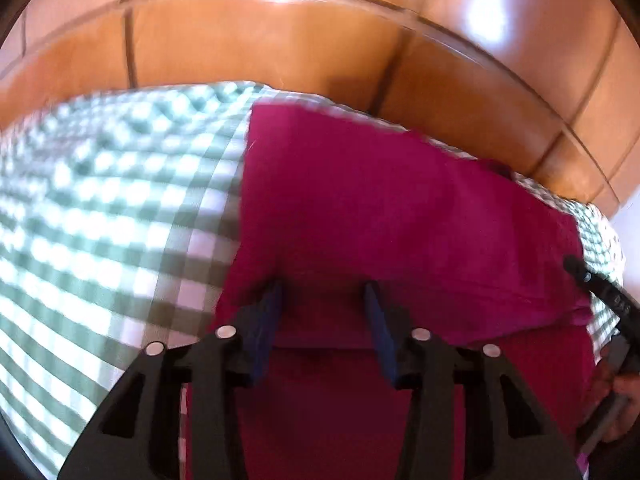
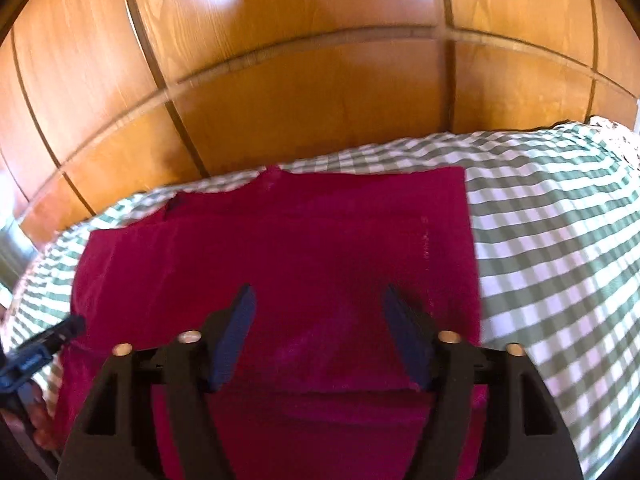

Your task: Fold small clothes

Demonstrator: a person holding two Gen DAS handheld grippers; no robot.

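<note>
- Count: one magenta garment (image 2: 280, 248), one green-and-white checked cover (image 2: 552, 240), one wooden panelled wall (image 2: 304, 92), two grippers.
- Garment lies flat on the checked cover, a folded layer's edge crossing it near the fingers.
- Left gripper (image 1: 324, 292): jaws apart, nothing between them; garment directly beneath and ahead.
- Right gripper (image 2: 320, 300): jaws spread wide, unloaded; garment below, its right edge just beside the right finger.
</note>
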